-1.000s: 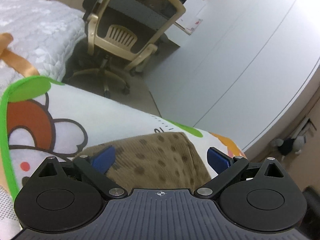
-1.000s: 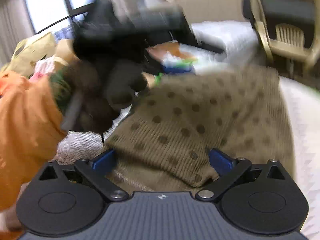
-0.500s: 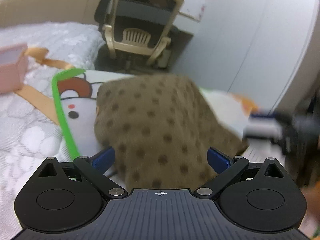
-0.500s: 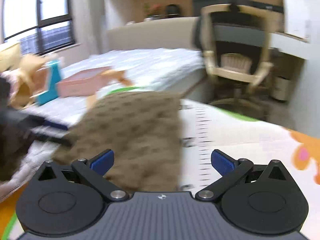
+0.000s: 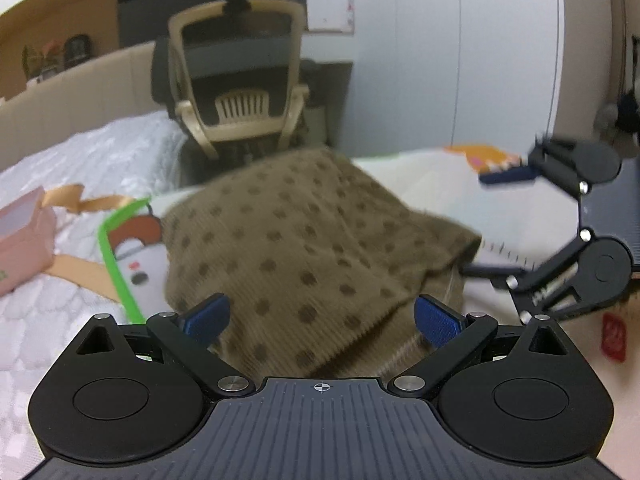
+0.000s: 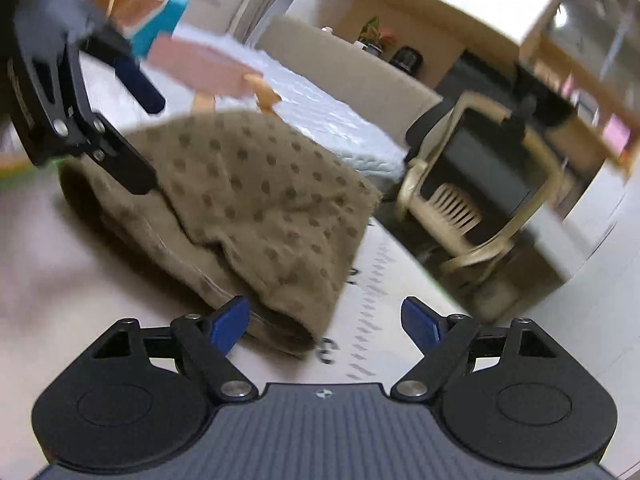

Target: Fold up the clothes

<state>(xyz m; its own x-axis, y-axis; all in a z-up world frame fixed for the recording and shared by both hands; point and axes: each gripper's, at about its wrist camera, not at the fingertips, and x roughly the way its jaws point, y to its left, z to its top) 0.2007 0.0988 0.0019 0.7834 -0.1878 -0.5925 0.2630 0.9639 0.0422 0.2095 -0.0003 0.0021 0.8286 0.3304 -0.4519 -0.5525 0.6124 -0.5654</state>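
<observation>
A brown knit garment with dark dots (image 5: 304,240) lies folded on a white cartoon play mat (image 5: 424,184) with a green border. My left gripper (image 5: 320,320) is open, low at the garment's near edge, and the cloth lies loose between its blue pads (image 5: 204,318). In the right wrist view the garment (image 6: 256,196) is thick, with stacked layers along its near edge. My right gripper (image 6: 326,322) is open at the garment's corner, over the mat's ruler marks. Each gripper appears in the other's view: the right gripper (image 5: 536,220) and the left gripper (image 6: 120,128), both blurred and open.
A beige and black office chair (image 5: 236,92) stands just beyond the mat. A white quilted bed (image 5: 88,152) with a pink box (image 5: 24,240) and orange ribbon (image 5: 80,200) lies to the left. White wardrobe doors (image 5: 460,60) fill the right.
Both views have swung and drawn back from the garment. It now lies folded on the mat with a gripper at each side. Both grippers have stayed open throughout.
</observation>
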